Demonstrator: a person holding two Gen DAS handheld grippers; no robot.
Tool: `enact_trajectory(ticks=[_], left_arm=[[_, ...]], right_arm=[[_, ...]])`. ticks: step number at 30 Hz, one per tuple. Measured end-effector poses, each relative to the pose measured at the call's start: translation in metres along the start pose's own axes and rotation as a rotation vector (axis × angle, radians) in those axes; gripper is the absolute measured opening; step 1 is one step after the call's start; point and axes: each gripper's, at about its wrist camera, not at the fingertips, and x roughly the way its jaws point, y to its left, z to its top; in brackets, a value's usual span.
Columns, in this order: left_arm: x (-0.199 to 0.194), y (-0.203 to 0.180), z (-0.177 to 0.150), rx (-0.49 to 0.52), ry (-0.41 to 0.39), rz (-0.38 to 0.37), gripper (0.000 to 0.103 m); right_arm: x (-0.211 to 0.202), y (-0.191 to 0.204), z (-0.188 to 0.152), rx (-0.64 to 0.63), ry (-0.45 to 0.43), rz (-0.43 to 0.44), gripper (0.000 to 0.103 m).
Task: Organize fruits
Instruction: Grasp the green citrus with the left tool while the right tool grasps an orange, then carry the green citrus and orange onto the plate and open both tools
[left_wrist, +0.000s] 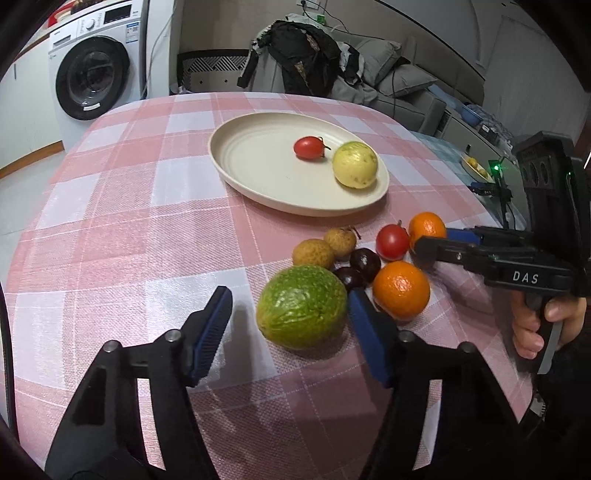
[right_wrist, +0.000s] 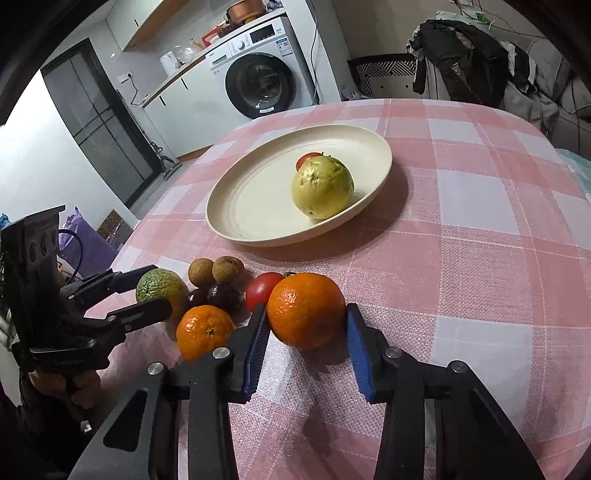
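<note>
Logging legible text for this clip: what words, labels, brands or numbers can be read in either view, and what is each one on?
"DAS": white letters on the black body of the right gripper, seen from the left wrist view.
Washing machine: brand mark, panel print and front stickers are too small and blurred to read in both views.
Nothing else legible; the plate, fruits and tablecloth carry no text.

Worktop (left_wrist: 110, 221) under pink-white check cloth carries, ahead of my fingers, a cream plate (left_wrist: 255, 177) and, near it, a loose fruit cluster: green guava (left_wrist: 301, 312), two oranges (left_wrist: 400, 290), tomato (left_wrist: 392, 242), two longans (left_wrist: 314, 253), two dark fruits (left_wrist: 365, 260).
</note>
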Motion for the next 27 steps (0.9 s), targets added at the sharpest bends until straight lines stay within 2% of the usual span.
enact_trajectory(ticks=[5,12,27], left_arm=[[0.003,-0.002,-0.002,0.005,0.004,-0.025,0.046],[-0.003,0.001,0.000,-0.011,-0.033,-0.029,0.046],[-0.029,0.003,0.016,-0.009,-0.125,-0.017,0.046]], right_arm=[[-0.007,0.003,-0.002,-0.013,-0.016,-0.008,0.042],[-0.011,0.009,-0.002,-0.037,-0.025,-0.017,0.042],[-0.028,0.020,0.002,-0.053,-0.100,-0.024,0.042]])
